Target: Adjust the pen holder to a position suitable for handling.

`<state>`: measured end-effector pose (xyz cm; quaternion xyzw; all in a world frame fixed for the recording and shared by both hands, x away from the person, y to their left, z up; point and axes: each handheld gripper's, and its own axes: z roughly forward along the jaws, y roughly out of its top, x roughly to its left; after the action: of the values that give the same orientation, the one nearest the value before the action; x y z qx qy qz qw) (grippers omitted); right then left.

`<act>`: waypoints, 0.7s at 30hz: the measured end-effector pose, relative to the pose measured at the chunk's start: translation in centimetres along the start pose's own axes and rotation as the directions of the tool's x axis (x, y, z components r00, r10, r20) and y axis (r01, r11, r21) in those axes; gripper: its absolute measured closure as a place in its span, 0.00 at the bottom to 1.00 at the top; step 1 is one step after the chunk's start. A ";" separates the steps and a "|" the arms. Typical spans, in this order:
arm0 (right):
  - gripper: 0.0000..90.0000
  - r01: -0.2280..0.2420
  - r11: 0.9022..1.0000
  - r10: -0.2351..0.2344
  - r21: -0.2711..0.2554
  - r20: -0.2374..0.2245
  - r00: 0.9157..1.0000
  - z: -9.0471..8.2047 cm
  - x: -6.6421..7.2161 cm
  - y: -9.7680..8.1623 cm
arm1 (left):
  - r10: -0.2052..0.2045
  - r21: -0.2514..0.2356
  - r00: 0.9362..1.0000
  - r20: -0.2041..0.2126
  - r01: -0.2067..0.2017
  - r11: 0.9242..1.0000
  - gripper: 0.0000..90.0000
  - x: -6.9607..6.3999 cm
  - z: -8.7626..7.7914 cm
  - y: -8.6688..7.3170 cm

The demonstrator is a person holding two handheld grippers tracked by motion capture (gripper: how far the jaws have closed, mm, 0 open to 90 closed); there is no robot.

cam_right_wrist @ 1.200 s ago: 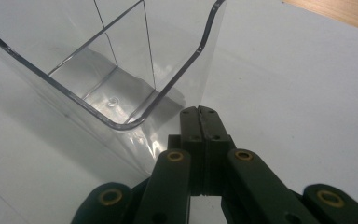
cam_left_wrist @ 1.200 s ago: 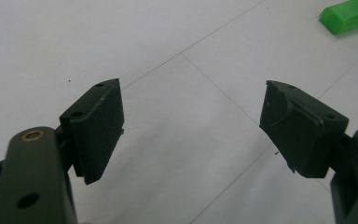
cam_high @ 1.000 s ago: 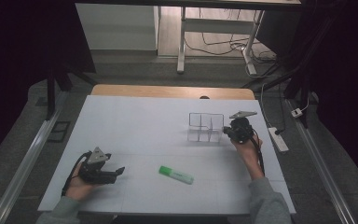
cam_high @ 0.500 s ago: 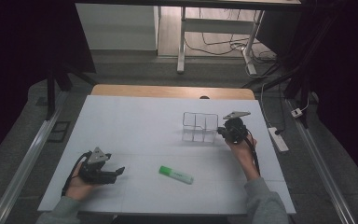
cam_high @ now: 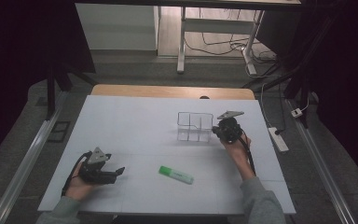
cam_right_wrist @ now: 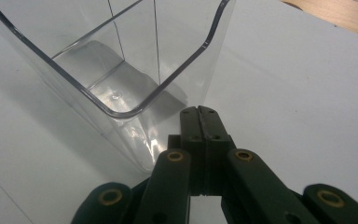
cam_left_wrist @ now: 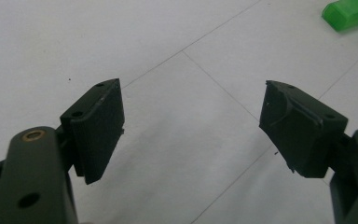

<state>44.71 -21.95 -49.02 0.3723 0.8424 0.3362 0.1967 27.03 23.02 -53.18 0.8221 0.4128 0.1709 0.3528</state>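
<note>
A clear plastic container point(cam_high: 195, 126) with inner dividers stands on the white table point(cam_high: 121, 121), right of centre. My right gripper point(cam_high: 216, 132) is at its right side, jaws shut. In the right gripper view the closed tips point(cam_right_wrist: 199, 111) touch the foot of the container point(cam_right_wrist: 121, 109) at its near corner, and I see nothing between them. A green marker point(cam_high: 175, 174) lies flat near the front middle. My left gripper point(cam_high: 119, 171) rests low at the front left, open and empty. The left gripper view shows its jaws point(cam_left_wrist: 191, 116) wide apart over bare table, with the marker point(cam_left_wrist: 349, 14) at the top right.
A wooden strip point(cam_high: 168, 91) runs along the table's far edge. A white power strip point(cam_high: 278, 139) lies on the floor off the right edge. Metal rails flank both sides. Desk legs and cables stand beyond the far end.
The right gripper and the clear container have both shifted a little to the left. The left gripper and the green marker have stayed put.
</note>
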 end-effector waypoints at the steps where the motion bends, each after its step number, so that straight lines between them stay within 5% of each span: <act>1: 1.00 0.006 1.000 -0.006 -0.001 -0.002 1.000 0.1 0.1 0.1 | 0.001 0.001 1.000 -0.001 -0.001 1.000 0.24 0.0 0.0 0.0; 21: 1.00 0.038 0.999 -0.038 -0.003 -0.018 0.999 1.7 1.8 1.0 | 0.007 0.002 1.000 0.001 -0.007 1.000 0.24 0.0 0.0 0.0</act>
<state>45.00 -19.36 -49.63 0.3528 0.8507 0.3366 0.1961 27.02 23.01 -53.17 0.8239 0.4101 0.1713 0.3517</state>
